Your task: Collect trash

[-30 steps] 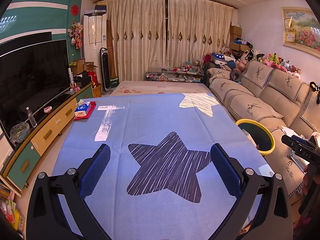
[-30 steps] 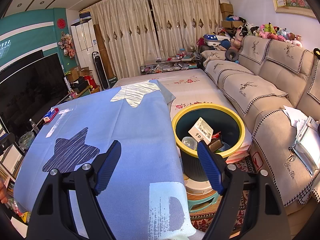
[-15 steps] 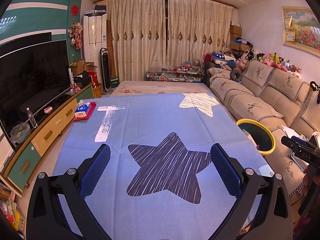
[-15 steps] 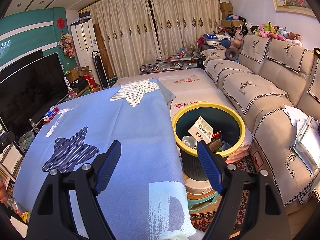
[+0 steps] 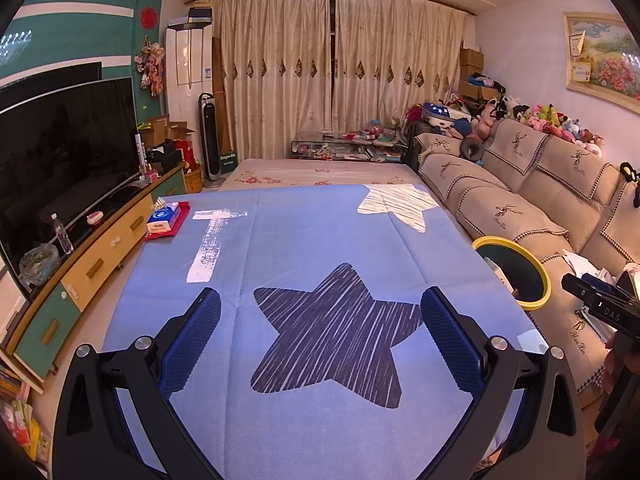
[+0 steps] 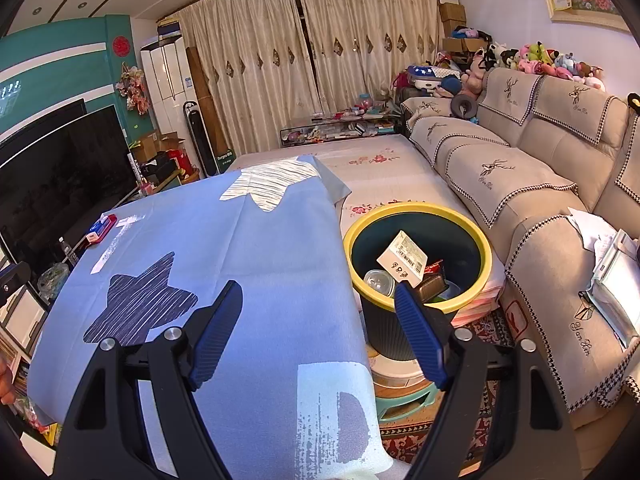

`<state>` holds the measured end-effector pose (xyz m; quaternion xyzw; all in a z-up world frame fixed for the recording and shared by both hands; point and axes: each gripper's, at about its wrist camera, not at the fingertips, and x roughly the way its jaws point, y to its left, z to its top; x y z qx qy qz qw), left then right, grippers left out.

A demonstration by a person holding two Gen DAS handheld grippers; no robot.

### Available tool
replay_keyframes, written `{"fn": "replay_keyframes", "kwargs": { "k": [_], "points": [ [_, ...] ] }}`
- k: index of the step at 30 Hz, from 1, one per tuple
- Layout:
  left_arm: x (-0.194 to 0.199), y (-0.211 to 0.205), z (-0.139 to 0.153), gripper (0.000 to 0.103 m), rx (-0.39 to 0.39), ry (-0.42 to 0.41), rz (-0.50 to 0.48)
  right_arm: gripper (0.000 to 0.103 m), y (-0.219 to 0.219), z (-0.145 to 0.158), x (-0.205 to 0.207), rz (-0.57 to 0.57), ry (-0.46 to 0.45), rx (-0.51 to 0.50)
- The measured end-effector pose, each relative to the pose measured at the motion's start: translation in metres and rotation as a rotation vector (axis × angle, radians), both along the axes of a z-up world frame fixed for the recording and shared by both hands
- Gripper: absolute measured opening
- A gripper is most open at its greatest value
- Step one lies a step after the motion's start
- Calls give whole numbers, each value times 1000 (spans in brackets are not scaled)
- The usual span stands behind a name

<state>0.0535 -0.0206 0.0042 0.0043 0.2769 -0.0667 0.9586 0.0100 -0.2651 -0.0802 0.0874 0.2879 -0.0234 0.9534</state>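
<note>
A dark bin with a yellow rim (image 6: 482,246) stands on the floor right of the table; it also shows in the left wrist view (image 5: 538,280). Inside lie a white barcode box (image 6: 404,256), a clear plastic piece (image 6: 376,280) and dark and red wrappers (image 6: 430,280). My right gripper (image 6: 320,308) is open and empty, above the table's right edge next to the bin. My left gripper (image 5: 320,324) is open and empty over the blue star-patterned cloth (image 5: 320,248) on the table. The right gripper's body (image 5: 600,308) shows at the left view's right edge.
A tissue pack on a red tray (image 5: 166,218) lies at the table's far left corner. A TV cabinet with a television (image 5: 60,152) runs along the left. A beige sofa (image 6: 540,184) with papers (image 6: 612,272) stands on the right. Stools and a patterned rug (image 6: 404,396) lie under the bin.
</note>
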Motion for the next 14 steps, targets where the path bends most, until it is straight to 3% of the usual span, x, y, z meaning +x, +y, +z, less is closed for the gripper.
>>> {"fn": "replay_keyframes", "kwargs": {
  "k": [6, 10, 14],
  "points": [
    [13, 1, 3, 98, -12, 11, -21, 74, 2, -6, 5, 14, 12, 9],
    [56, 14, -8, 98, -34, 91, 3, 78, 6, 0, 27, 54, 19, 5],
    [119, 31, -35, 98, 0, 147, 69, 87, 23, 3, 76, 86, 46, 1]
  ]
}}
